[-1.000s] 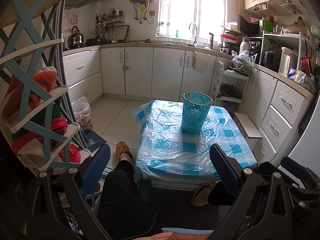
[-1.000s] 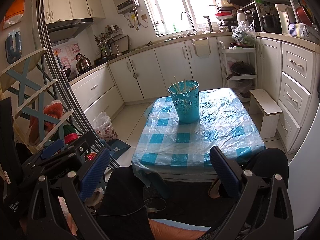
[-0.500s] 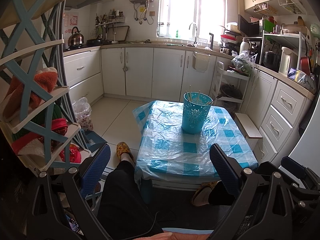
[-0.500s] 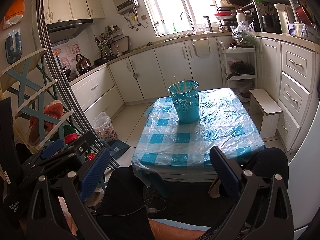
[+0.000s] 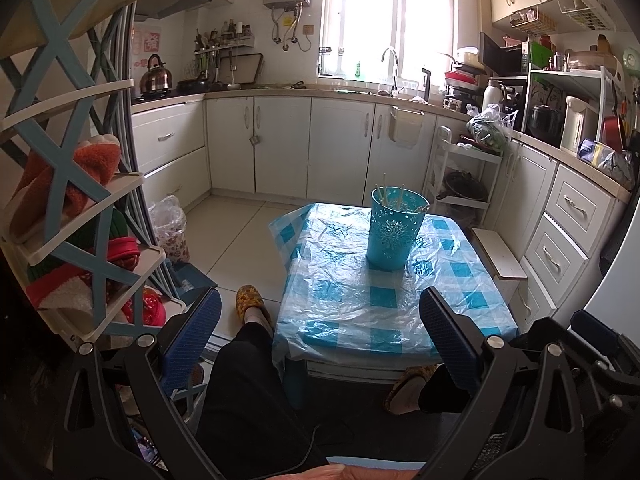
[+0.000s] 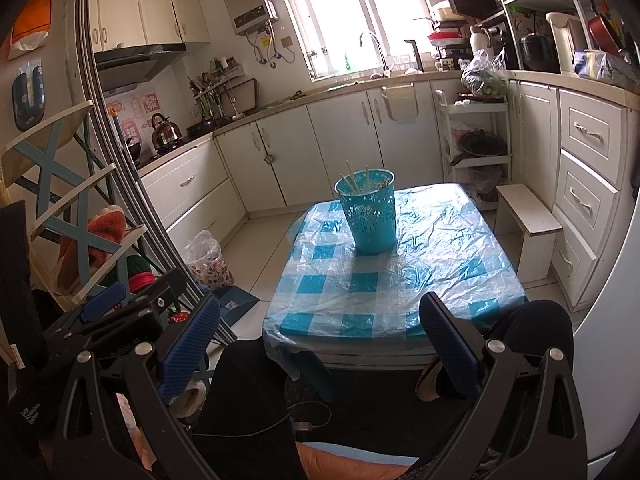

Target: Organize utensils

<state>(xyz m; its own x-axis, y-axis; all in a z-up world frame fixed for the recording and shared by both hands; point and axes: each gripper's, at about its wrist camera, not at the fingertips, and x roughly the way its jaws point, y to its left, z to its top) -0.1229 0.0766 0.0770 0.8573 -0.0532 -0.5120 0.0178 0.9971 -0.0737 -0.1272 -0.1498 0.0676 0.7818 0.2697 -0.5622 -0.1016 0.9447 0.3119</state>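
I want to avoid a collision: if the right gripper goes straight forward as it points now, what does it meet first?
Probably the plastic-covered table: the open right gripper points at its near edge. The blue utensil holder stands farther back. Depth is uncertain.

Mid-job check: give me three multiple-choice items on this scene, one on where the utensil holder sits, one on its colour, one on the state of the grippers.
1. Where does the holder with the chopsticks stand?
A. On the table with the checked cloth
B. On the floor by the stool
C. On the counter by the sink

2. What colour is the holder?
A. Red
B. Turquoise blue
C. White

3. What state are the left gripper and right gripper in?
A. Both shut on chopsticks
B. Left open, right shut on the holder
C. Both open and holding nothing

Answers:
1 A, it stands upright on the far half of the cloth in both views.
2 B, its cut-out wall is turquoise.
3 C, each pair of blue pads stands wide apart with nothing between them, short of the table.
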